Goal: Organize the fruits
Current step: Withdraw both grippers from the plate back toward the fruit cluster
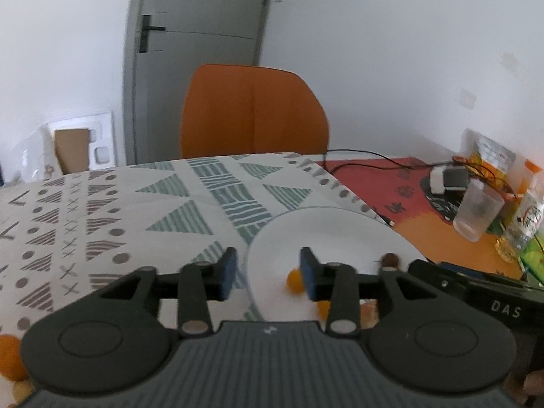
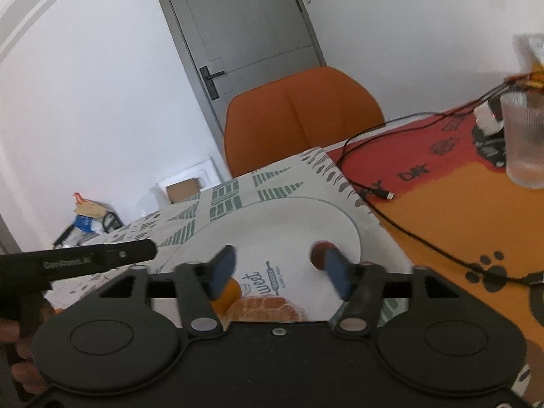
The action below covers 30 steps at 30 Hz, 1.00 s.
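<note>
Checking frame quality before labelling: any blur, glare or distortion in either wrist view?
Left wrist: soft overall, the plate and the orange fruit on it smeared; fisheye bends the door; flat daylight, no glare. Right wrist: the blue pads streaked by motion blur, the glass hazy at the edge, the door leaning; soft shadows only.

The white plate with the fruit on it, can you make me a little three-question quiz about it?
1. True or false: the white plate rests on the patterned cloth.
2. Which is on the plate? A) small orange fruit B) banana C) grapes
3. Fill in: the chair behind the table is ____.

Key: 1 true. 2 A; a dark round fruit lies there too, and neither the left claw nor the right claw grips anything. 3 orange.
</note>
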Each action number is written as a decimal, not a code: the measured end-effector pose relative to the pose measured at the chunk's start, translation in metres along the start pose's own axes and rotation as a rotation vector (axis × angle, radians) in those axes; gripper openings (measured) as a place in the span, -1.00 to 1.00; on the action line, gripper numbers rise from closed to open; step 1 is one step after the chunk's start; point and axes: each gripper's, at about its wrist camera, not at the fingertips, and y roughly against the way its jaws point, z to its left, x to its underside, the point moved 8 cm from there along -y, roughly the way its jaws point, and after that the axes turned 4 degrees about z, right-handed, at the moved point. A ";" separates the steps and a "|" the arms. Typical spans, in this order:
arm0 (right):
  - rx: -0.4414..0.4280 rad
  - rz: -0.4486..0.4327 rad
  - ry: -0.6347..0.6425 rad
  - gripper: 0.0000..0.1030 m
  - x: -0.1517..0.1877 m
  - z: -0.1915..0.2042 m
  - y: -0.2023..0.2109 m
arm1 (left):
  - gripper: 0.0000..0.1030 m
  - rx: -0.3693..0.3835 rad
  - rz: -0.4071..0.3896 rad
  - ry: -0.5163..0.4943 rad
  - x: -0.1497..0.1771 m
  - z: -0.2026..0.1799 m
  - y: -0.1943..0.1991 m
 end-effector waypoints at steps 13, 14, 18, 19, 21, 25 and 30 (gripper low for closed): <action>-0.009 -0.009 0.000 1.00 0.002 0.028 0.011 | 0.71 -0.168 -0.075 0.073 -0.001 0.055 0.058; -0.011 -0.004 0.001 1.00 0.003 0.030 0.010 | 0.72 -0.176 -0.072 0.074 0.001 0.058 0.060; -0.008 0.010 0.012 1.00 0.007 0.040 0.009 | 0.81 -0.188 -0.065 0.097 0.009 0.068 0.068; -0.012 0.007 0.018 1.00 0.007 0.044 0.011 | 0.81 -0.190 -0.068 0.099 0.011 0.070 0.071; -0.022 0.002 0.037 1.00 0.006 0.053 0.015 | 0.83 -0.190 -0.067 0.107 0.014 0.075 0.076; -0.040 0.006 0.054 1.00 0.006 0.069 0.020 | 0.85 -0.186 -0.053 0.145 0.020 0.086 0.085; -0.028 0.047 0.078 1.00 0.011 0.087 0.019 | 0.86 -0.207 -0.047 0.175 0.028 0.101 0.100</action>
